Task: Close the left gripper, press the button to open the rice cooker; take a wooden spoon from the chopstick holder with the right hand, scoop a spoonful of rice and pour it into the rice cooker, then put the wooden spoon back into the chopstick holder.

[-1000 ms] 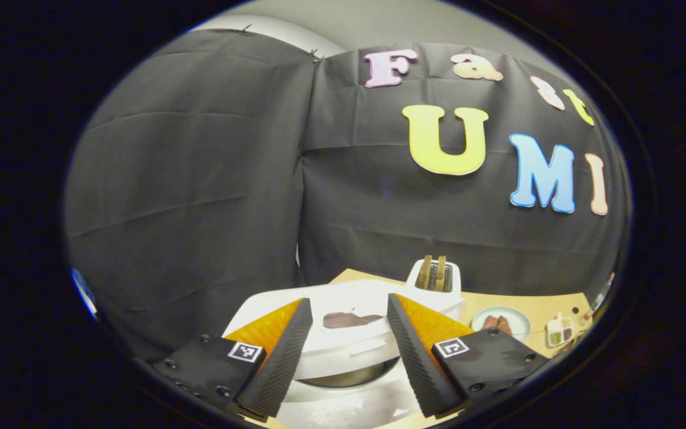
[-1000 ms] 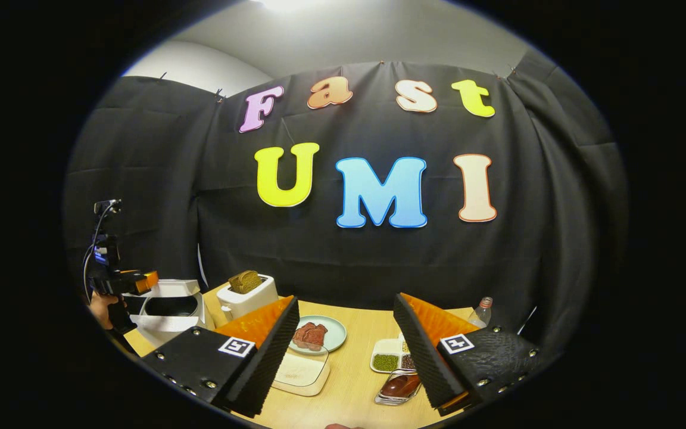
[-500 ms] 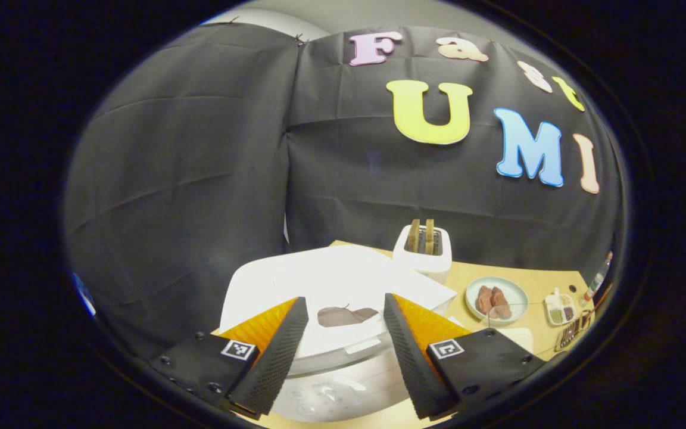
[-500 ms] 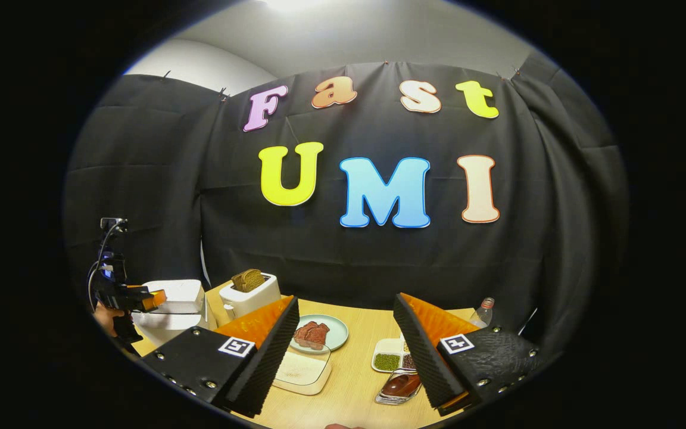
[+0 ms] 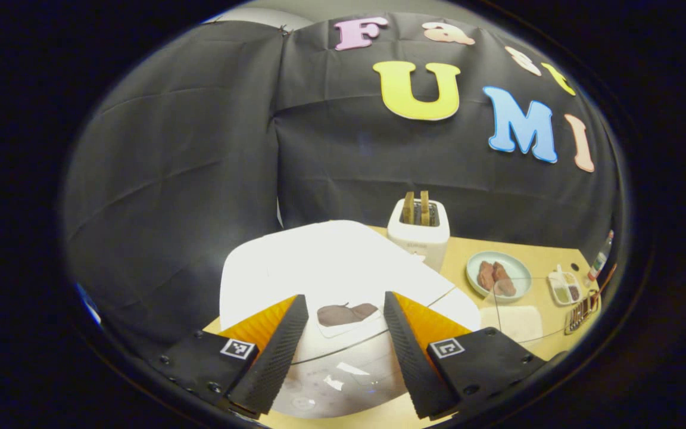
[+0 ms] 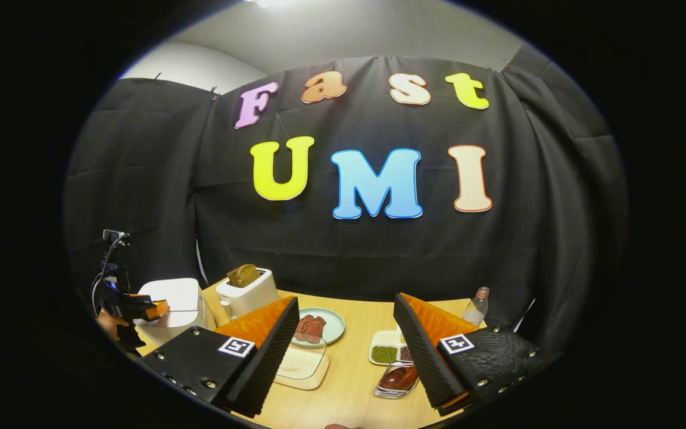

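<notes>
Over the last second the cooker (image 5: 331,280) lid went from raised to shut, so the opening step looked undone or still ahead. The left gripper (image 5: 343,351) hovered above the lid, fingers spread apart, holding and touching nothing. The right gripper (image 6: 349,351) hung over the table (image 6: 349,381), also wide apart and empty, well away from the cooker at far left.

A bright lamp on the ceiling (image 6: 271,3) shines down from the top of the right gripper view, the smooth white rice cooker lid (image 5: 325,268) glows so bright in the left gripper view that it looks washed out, and straight lines bend near the round, dimmer edges.
</notes>
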Demonstrator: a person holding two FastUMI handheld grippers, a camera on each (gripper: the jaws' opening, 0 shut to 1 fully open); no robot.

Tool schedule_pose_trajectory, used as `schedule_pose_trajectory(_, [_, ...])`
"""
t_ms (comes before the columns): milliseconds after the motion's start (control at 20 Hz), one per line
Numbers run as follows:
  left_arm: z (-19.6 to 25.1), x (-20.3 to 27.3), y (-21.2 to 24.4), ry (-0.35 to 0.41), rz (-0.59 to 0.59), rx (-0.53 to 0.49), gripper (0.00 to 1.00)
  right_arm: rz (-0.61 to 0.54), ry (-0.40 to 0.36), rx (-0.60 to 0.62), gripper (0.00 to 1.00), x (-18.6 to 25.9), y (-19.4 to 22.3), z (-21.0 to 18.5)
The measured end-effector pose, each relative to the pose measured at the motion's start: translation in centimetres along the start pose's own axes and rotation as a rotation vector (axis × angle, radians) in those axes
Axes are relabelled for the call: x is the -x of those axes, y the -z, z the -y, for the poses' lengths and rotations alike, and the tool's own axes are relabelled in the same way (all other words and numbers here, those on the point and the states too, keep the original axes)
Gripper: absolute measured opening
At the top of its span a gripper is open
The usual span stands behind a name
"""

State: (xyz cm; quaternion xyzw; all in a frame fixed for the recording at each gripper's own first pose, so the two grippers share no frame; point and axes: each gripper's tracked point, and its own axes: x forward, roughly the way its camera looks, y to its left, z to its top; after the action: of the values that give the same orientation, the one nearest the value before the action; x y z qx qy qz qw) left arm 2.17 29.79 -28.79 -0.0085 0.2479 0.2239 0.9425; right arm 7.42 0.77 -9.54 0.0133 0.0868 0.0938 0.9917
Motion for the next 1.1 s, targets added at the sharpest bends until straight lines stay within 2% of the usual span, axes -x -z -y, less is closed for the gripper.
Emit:
schedule_pose_trajectory(50, [0.0,-0.2,0.3,0.004,-0.023,0.002,0.91,-0.003,-0.001,-0.005,0.93,0.0,0.1,0.0])
schedule_pose_trajectory(100, [-0.1,-0.1,0.2,0.006,-0.029,0.005,0.91,-0.003,-0.003,-0.009,0.98,0.0,0.2,-0.1])
schedule_pose_trajectory(300, [-0.1,0.0,-0.1,0.016,-0.029,0.001,0.92,-0.001,-0.019,-0.01,0.98,0.2,0.1,-0.8])
schedule_pose_trajectory(450, [0.6,0.5,-0.6,0.053,-0.039,-0.007,0.93,0.022,-0.026,-0.006,0.97,0.4,-0.8,-0.9])
schedule_pose_trajectory(600, [2.5,3.4,-5.3,0.091,0.069,-0.001,0.95,0.034,-0.015,-0.012,0.93,0.6,-1.6,-0.8])
schedule_pose_trajectory(650, [3.6,4.8,-7.2,0.114,0.113,0.006,0.94,0.043,-0.014,-0.017,0.98,0.7,-2.1,-0.9])
schedule_pose_trajectory(900, [9.1,13.2,-16.6,0.255,0.319,0.113,0.94,0.101,0.021,-0.01,0.98,1.9,-5.5,-1.1])
schedule_pose_trajectory(950, [10.1,14.8,-17.9,0.276,0.347,0.117,0.96,0.118,0.025,-0.011,0.93,2.4,-6.4,-1.3])
schedule_pose_trajectory(1050, [11.7,17.6,-20.3,0.304,0.4,0.113,0.95,0.152,0.043,0.0,0.93,3.3,-8.3,-1.3])
schedule_pose_trajectory(1100, [12.7,19.0,-21.4,0.32,0.42,0.118,0.96,0.17,0.048,0.003,0.97,4.0,-9.2,-1.5])
